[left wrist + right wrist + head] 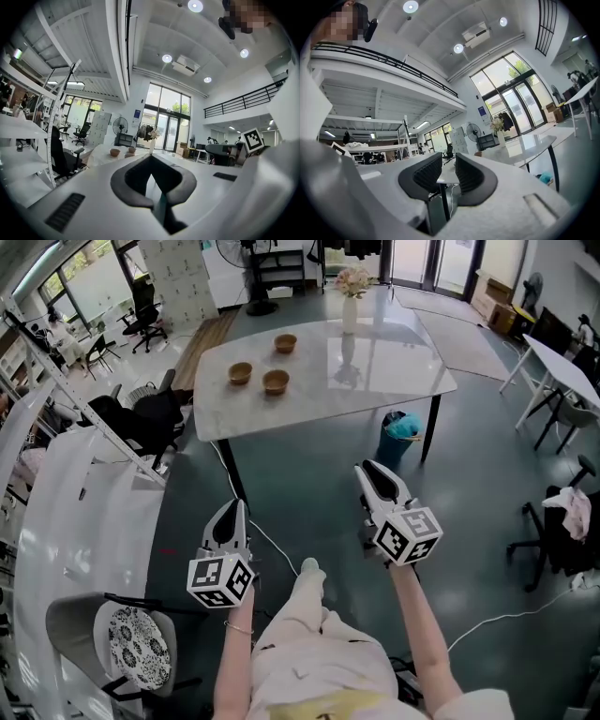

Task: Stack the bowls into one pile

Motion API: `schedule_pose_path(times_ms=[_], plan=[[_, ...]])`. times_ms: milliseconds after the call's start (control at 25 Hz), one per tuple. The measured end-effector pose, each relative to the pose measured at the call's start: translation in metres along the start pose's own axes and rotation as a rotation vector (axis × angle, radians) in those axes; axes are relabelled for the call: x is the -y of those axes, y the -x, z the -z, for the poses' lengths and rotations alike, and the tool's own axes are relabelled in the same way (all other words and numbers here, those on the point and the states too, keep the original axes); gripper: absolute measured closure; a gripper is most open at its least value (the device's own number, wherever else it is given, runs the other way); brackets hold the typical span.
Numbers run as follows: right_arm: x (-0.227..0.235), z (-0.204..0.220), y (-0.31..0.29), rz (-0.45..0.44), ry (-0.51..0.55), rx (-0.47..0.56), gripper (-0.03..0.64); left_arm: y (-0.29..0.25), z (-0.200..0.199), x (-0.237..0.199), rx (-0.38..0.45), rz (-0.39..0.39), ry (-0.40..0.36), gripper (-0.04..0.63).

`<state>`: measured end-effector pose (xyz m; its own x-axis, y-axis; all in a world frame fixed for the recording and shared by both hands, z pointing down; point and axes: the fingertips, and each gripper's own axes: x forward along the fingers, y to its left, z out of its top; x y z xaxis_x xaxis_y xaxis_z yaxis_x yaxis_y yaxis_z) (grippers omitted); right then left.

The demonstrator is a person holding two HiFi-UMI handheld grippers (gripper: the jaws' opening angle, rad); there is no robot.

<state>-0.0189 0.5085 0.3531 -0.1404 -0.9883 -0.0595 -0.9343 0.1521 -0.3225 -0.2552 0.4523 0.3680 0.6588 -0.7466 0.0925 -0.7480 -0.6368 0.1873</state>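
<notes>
Open office hall, dark floor; the white marble-look surface (375,362) stands well ahead of the person. Left hand-held gripper (232,510) is clenched on nothing, tips meeting; right hand-held gripper (371,471) is released, with a bare gap between its jaws. Near the surface's left end sit the left bowl (240,373), near bowl (276,382) and far bowl (285,343), apart and unstacked. They look rigid, light, perhaps breakable; pinching a rim wall, one jaw inside, seems the best hold

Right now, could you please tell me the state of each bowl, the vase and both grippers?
Left bowl: upright, unstacked.
Near bowl: upright, unstacked.
Far bowl: upright, unstacked.
Vase: upright, holding flowers.
Left gripper: shut, empty.
Right gripper: open, empty.
</notes>
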Motion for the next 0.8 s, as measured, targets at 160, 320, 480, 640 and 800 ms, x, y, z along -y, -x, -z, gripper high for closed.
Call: schedule_pose_path(times_ms=[160,320,480,640,800], plan=[[0.019,0.001,-0.019,0.007,-0.004,-0.001,0.528,-0.027,0.004,-0.004,-0.003,0.006,0.009,0.595],[0.034,0.008,-0.050,0.008,-0.011,-0.010,0.509,-0.058,0.010,-0.020,-0.008,0.004,0.029,0.595],[0.050,0.010,-0.087,0.003,-0.016,-0.024,0.501,-0.092,0.009,-0.033,-0.011,0.010,0.037,0.595],[0.064,0.006,-0.133,-0.003,-0.022,-0.038,0.492,-0.128,0.001,-0.052,-0.017,0.001,0.049,0.595],[0.075,0.007,-0.181,-0.010,-0.030,-0.052,0.486,-0.162,-0.006,-0.080,-0.020,-0.022,0.064,0.595]])
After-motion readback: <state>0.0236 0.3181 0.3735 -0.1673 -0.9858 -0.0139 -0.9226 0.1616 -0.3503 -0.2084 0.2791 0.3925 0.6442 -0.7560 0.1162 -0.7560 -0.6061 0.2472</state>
